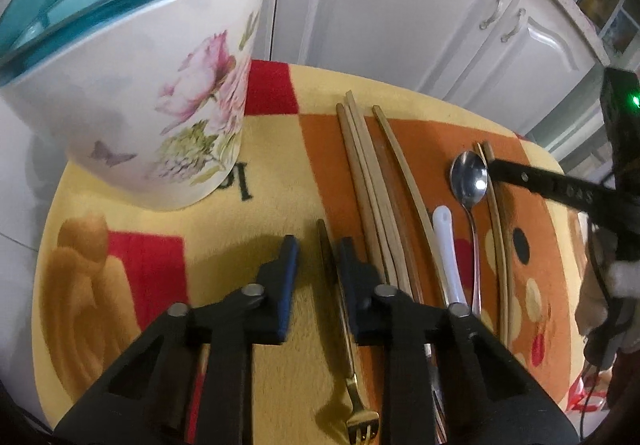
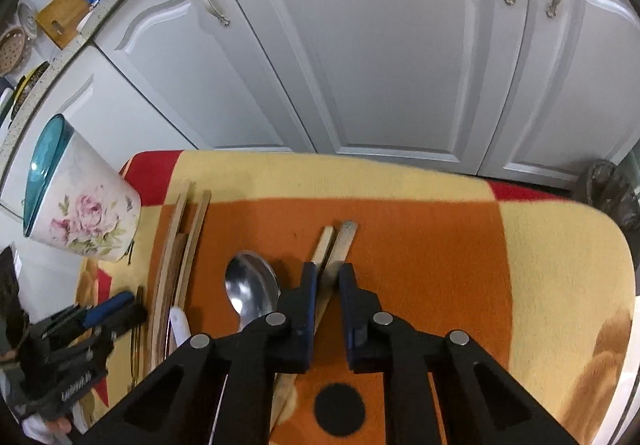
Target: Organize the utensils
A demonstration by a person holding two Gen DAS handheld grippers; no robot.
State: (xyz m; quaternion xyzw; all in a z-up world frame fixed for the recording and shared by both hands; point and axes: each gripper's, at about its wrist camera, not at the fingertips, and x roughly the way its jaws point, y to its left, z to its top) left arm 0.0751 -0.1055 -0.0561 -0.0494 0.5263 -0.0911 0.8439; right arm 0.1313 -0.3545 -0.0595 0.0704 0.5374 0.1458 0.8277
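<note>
A gold fork [image 1: 326, 257] lies on the patterned cloth [image 1: 272, 173], its handle between the fingers of my left gripper [image 1: 318, 245]. Cloth still shows between the left pad and the handle, so the gripper is open. My right gripper [image 2: 328, 271] is shut on a wooden chopstick [image 2: 344, 237]; its twin [image 2: 326, 241] lies against the left finger. A steel spoon [image 2: 250, 285] and a white plastic handle [image 2: 180, 325] lie just left of it. More chopsticks [image 1: 368, 165] lie in a bundle mid-cloth. The floral holder [image 1: 160, 105] with a teal rim stands at the far left.
White cabinet doors [image 2: 380, 45] rise right behind the cloth-covered surface. The cloth's far edge and right corner [image 2: 592, 229] drop off to the floor. A counter with a cutting board [image 2: 68, 9] shows at the upper left. A gloved hand [image 1: 624, 277] holds the right gripper.
</note>
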